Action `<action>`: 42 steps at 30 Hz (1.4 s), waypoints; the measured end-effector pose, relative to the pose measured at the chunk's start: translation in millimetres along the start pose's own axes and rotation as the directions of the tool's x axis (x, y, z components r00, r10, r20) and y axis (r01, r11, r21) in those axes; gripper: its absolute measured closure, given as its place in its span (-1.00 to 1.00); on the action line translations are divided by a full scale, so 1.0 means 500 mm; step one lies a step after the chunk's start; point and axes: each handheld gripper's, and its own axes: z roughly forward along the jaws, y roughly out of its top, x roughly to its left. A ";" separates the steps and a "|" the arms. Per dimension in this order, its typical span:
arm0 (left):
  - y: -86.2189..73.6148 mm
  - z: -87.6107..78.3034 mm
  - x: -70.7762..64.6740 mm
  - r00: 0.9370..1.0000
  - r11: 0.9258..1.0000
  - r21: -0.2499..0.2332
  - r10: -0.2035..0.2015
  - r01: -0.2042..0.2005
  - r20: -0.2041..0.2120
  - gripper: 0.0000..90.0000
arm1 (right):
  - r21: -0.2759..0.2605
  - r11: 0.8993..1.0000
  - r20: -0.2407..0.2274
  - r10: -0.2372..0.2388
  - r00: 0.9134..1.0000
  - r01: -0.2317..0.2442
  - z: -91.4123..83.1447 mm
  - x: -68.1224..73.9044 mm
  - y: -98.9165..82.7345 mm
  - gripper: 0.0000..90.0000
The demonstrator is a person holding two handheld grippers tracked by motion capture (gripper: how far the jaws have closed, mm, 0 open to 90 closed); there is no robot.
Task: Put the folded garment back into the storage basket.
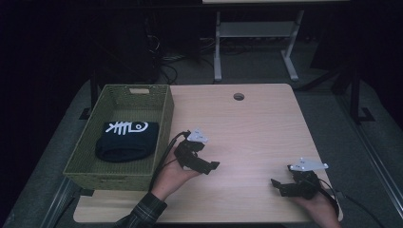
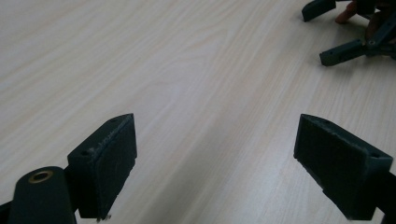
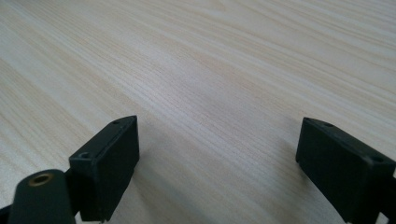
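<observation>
A black folded cloth with a white fish-bone print [image 1: 127, 139] lies in the green woven basket [image 1: 164, 128] at the table's left. My left gripper [image 1: 213, 166] hovers just right of the basket, jaws open and empty over bare wood [image 2: 215, 144]. My right gripper [image 1: 277, 186] rests near the front right of the table, open as well, with nothing between its jaws [image 3: 217, 154]. In the left gripper view the right gripper's black jaws [image 2: 343, 51] appear at the top right.
The light wooden table [image 1: 247, 128] has a round cable hole [image 1: 238, 96] near its far edge. Behind it stands a white desk frame [image 1: 256, 42] on a dark floor. A cable [image 1: 164, 154] trails from my left gripper along the basket's side.
</observation>
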 end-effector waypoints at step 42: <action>-0.099 0.119 0.003 0.992 0.997 -0.015 0.068 -0.069 -0.105 -0.72 | 0.001 1.000 -0.002 0.002 1.000 -0.002 0.000 0.001 0.000 -0.73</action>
